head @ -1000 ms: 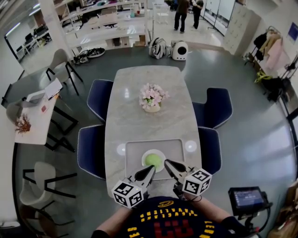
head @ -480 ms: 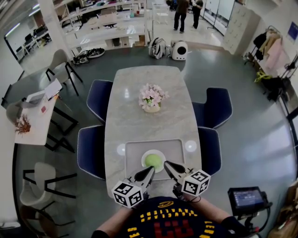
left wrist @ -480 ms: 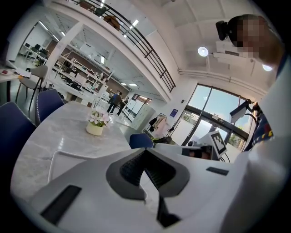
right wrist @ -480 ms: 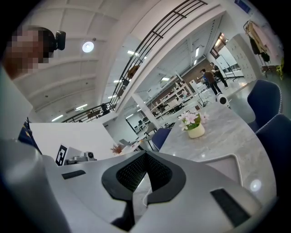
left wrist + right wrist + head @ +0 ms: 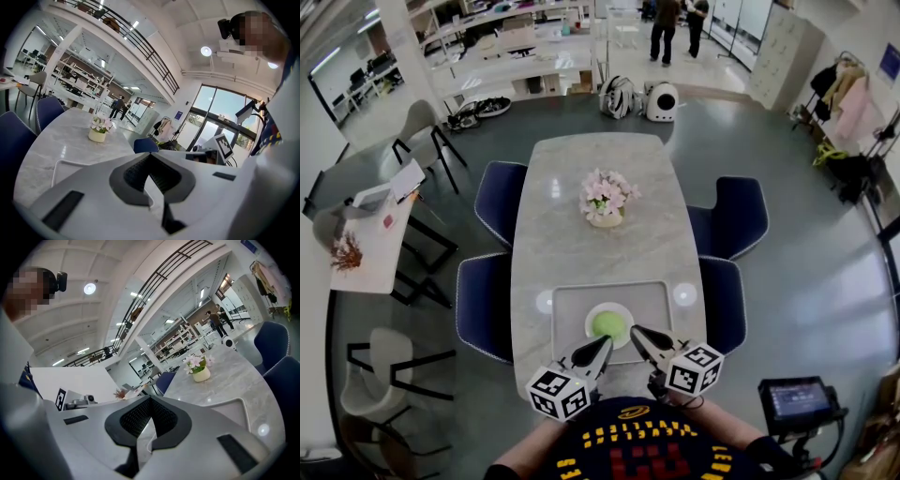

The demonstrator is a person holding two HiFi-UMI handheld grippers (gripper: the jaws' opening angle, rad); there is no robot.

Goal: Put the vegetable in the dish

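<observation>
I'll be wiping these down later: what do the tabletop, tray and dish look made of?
Tabletop: polished pale stone or stone-look, with grey veining and lamp reflections.
Tray: matte grey, probably plastic, with rounded raised rim.
Dish: smooth white, ceramic or plastic; too small to tell.

We wear dark navy top, yellow dashes arcing over red print; black camera mounted at head. Our left gripper and right gripper: pale grey shells tapering to points, black ribbed pads inside, each carrying white cube with black square markers.
</observation>
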